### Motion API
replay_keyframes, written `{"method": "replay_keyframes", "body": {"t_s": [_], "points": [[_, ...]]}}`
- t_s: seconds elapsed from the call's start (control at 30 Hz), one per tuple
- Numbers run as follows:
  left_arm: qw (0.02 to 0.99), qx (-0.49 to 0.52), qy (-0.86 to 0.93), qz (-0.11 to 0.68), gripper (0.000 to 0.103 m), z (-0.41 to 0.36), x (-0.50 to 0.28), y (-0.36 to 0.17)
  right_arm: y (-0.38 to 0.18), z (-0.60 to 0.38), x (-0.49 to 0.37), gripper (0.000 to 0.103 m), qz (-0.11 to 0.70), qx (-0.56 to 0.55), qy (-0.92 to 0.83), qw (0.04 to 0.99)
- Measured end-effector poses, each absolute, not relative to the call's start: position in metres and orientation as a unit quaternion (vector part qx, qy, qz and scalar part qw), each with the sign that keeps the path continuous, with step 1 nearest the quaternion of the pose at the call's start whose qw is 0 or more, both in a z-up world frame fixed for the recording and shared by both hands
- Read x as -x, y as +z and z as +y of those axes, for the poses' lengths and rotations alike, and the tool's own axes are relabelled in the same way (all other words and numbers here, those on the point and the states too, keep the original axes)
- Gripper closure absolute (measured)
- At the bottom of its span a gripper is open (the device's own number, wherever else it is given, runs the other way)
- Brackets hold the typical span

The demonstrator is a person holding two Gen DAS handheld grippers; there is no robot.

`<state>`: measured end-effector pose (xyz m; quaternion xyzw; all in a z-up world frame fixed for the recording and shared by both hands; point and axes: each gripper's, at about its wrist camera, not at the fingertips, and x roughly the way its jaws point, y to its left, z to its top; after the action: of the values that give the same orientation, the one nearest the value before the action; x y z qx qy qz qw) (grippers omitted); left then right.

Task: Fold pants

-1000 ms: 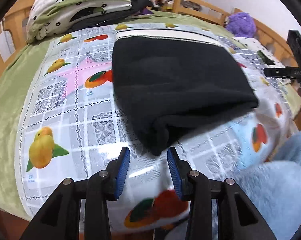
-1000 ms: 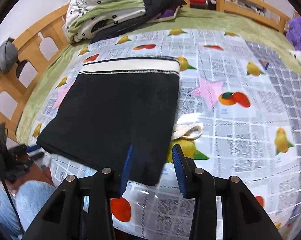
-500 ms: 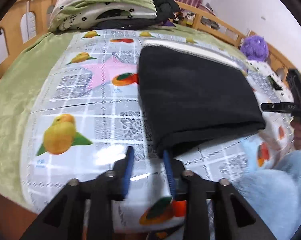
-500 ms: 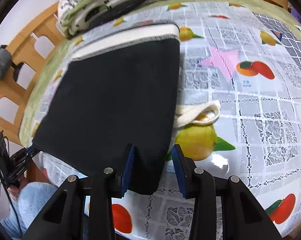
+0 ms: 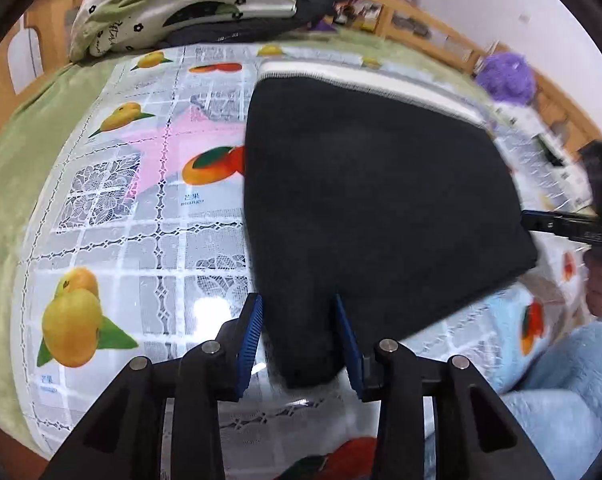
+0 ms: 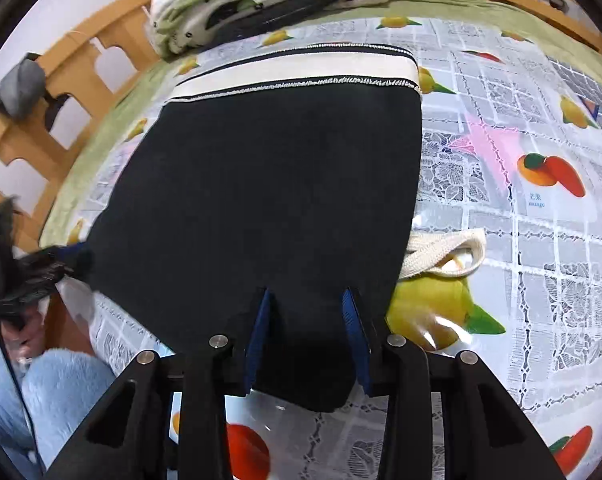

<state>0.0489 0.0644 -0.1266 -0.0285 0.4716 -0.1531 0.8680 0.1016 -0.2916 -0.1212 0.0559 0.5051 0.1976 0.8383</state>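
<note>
Black pants (image 5: 373, 200), folded into a flat rectangle with a white waistband at the far end, lie on a fruit-print plastic tablecloth (image 5: 141, 208). My left gripper (image 5: 299, 340) is open, its blue pads on either side of the near left corner of the fold. In the right wrist view the pants (image 6: 269, 184) fill the middle, and my right gripper (image 6: 307, 332) is open with the near right corner between its pads. A cream drawstring (image 6: 445, 254) pokes out from the right edge.
Folded bedding and dark clothes (image 5: 189, 4) are piled at the far end by the wooden bed rail (image 6: 45, 120). A purple fluffy thing (image 5: 507, 78) sits far right. The person's pale blue fleece leg (image 5: 561, 392) is close to the near edge.
Both grippers have moved forward, so the near corners of the pants now lie between their open pads. The pants have not visibly shifted.
</note>
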Motion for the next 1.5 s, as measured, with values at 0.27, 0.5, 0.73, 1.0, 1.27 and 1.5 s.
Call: {"method": "replay_keyframes", "body": {"t_s": [0.27,0.5,0.73,1.0,1.27,1.5], "points": [[0.884,0.049,-0.151,0.440,0.045,0.062,-0.125,-0.093,-0.108,-0.332,-0.164,0.050,0.458,-0.156,0.153,0.862],[0.859,0.045,-0.158,0.486,0.045,0.050,-0.212,-0.126,-0.154,-0.339,-0.230,0.027,0.479,-0.232,0.173,0.829],[0.858,0.094,-0.196,0.465,0.090,0.039,-0.249,-0.122,-0.141,-0.340,-0.256,0.077,0.468,-0.235,0.235,0.819],[0.858,0.071,-0.157,0.484,0.075,0.023,-0.293,-0.120,-0.141,-0.346,-0.314,0.068,0.473,-0.247,0.203,0.821],[0.881,-0.009,-0.178,0.438,0.073,0.023,-0.205,-0.091,-0.106,-0.338,-0.227,0.066,0.434,-0.152,0.188,0.868],[0.880,0.016,-0.139,0.454,0.070,0.044,-0.146,-0.118,-0.148,-0.346,-0.169,0.067,0.471,-0.190,0.174,0.844]]}}
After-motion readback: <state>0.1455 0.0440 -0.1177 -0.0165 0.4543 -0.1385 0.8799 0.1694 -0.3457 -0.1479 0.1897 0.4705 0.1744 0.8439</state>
